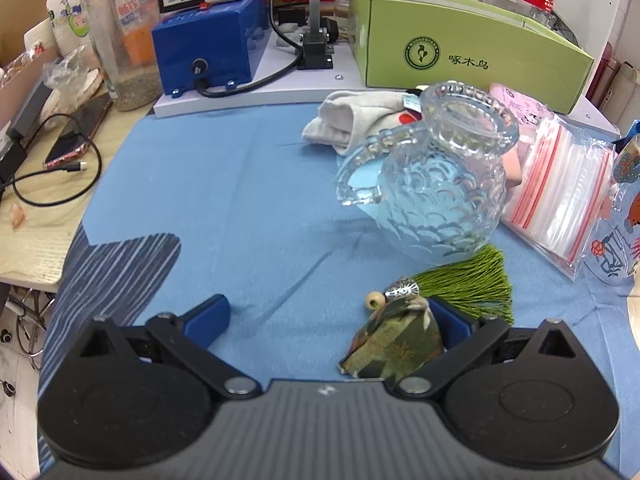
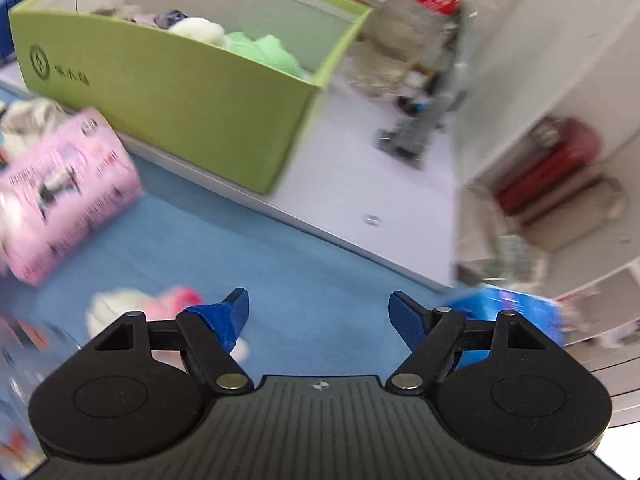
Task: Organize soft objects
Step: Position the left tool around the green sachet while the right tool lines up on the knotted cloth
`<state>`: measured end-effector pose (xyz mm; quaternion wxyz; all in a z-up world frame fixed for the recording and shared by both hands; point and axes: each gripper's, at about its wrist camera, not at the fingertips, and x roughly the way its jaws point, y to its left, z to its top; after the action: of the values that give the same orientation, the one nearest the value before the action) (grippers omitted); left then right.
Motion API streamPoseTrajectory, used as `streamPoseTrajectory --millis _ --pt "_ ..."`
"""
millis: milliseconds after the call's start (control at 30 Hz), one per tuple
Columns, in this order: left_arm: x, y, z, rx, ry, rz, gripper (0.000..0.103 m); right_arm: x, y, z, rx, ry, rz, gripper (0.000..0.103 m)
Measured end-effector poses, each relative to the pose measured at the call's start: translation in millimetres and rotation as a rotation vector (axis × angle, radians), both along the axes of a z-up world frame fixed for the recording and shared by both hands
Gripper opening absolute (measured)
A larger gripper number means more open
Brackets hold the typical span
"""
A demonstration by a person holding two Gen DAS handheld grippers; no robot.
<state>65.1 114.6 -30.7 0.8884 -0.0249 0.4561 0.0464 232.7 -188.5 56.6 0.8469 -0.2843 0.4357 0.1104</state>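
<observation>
Left claw [image 1: 326,322]: your jaws stand wide apart, holding nothing; the right pad sits just beside the brocade pouch, whether touching it you cannot tell.
Right claw [image 2: 319,312]: your jaws stand partly open over bare blue cloth, nothing between them.
Item, brocade pouch [image 1: 394,342]: small green-and-gold fabric sachet on the worktop [image 1: 224,200], lying inside your left claw's span, hard against its right side; your left hand is plainly the nearer one.
Long axis: the pouch runs from its fat body near the claw up and right through a bead [image 1: 374,301] and metal cap into the green tassel [image 1: 470,280], which fans away from you.
Destination, green box [image 2: 192,92]: open-topped, at the back of the worktop, already holding pale and green soft pieces; judged to be where the pouch belongs.
Obstruction, glass jar [image 1: 440,184]: clear, patterned, tipped on its side just beyond the tassel, between pouch and box; you would likely need to lift clear of it.
Neighbours: stack of zip bags [image 1: 560,196] to the right of the jar; white sock [image 1: 352,120] and pink tissue pack [image 2: 64,196] near the box front.
Also waiting: a white-and-pink plush [image 2: 136,308] just left of your right claw, blurred.
Judgement: shifting the left claw rightward would centre the pouch before closing.
</observation>
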Motion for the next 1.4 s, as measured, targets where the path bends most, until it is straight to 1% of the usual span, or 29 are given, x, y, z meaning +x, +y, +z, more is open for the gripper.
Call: streamPoseTrajectory --millis 67,100,133,167,233,267,300,400,533,567,600,667,700,767,833,900,967,1000,1067,1100,1167,1267,1333,1400 --pt "0 0 0 -0.001 0.003 0.001 0.102 -12 -9 15 0.087 -0.042 -0.005 0.063" --pt "0 0 0 -0.001 0.005 0.001 0.102 -16 -12 19 0.148 -0.034 0.007 0.063" --pt "1 0 0 0.000 0.007 0.001 0.102 -18 -14 22 0.207 0.000 0.024 0.063" --pt "1 0 0 0.001 0.012 0.003 0.102 -16 -13 21 0.244 0.052 0.041 0.063" --pt "0 0 1 0.001 0.014 0.006 0.102 -10 -14 21 0.294 0.127 0.065 0.063" --pt "0 -1 0 0.002 0.015 0.006 0.102 -9 -17 21 0.299 0.150 0.059 0.063" --pt "0 0 1 0.001 0.017 0.007 0.102 -9 -20 22 0.281 0.166 0.064 0.064" --pt "2 0 1 0.000 0.022 0.004 0.102 -19 -26 14 0.200 0.205 0.169 0.064" --pt "6 1 1 -0.002 0.041 -0.004 0.102 -32 -24 -4 0.163 0.242 0.322 0.063" --pt "6 2 1 -0.002 0.042 -0.005 0.102 -28 -23 -11 0.157 0.252 0.345 0.063" --pt "6 2 1 -0.001 0.042 -0.006 0.102 -25 -23 -16 0.159 0.259 0.344 0.064" --pt "6 1 1 -0.001 0.045 -0.003 0.102 -12 -28 -13 0.237 0.258 0.323 0.064" --pt "7 1 2 -0.001 0.047 -0.001 0.102 -7 -29 -14 0.245 0.251 0.311 0.064" --pt "9 1 1 -0.001 0.050 0.002 0.102 1 -27 -18 0.243 0.260 0.325 0.065" --pt "11 2 1 0.000 0.049 0.005 0.102 11 -28 -19 0.306 0.267 0.321 0.065" --pt "12 2 1 -0.001 0.049 0.007 0.102 26 -32 -22 0.377 0.270 0.262 0.065" --pt "14 2 1 0.000 0.051 0.009 0.102 36 -35 -22 0.402 0.217 0.152 0.065" --pt "14 2 1 0.000 0.051 0.009 0.102 38 -38 -19 0.442 0.223 0.127 0.065" --pt "15 2 0 0.001 0.049 0.007 0.102 40 -43 -10 0.553 0.252 0.112 0.065" --pt "16 2 1 0.000 0.050 0.007 0.102 42 -42 -6 0.581 0.262 0.094 0.065" --pt "18 2 1 0.000 0.050 0.005 0.102 47 -31 -3 0.597 0.317 0.095 0.065" --pt "17 2 0 0.002 0.044 0.001 0.102 50 -6 0 0.599 0.354 0.112 0.065" --pt "16 2 0 0.001 0.039 -0.002 0.102 48 2 5 0.617 0.337 0.112 0.065" --pt "15 3 0 0.001 0.034 -0.008 0.102 47 -2 13 0.665 0.293 0.084 0.065"
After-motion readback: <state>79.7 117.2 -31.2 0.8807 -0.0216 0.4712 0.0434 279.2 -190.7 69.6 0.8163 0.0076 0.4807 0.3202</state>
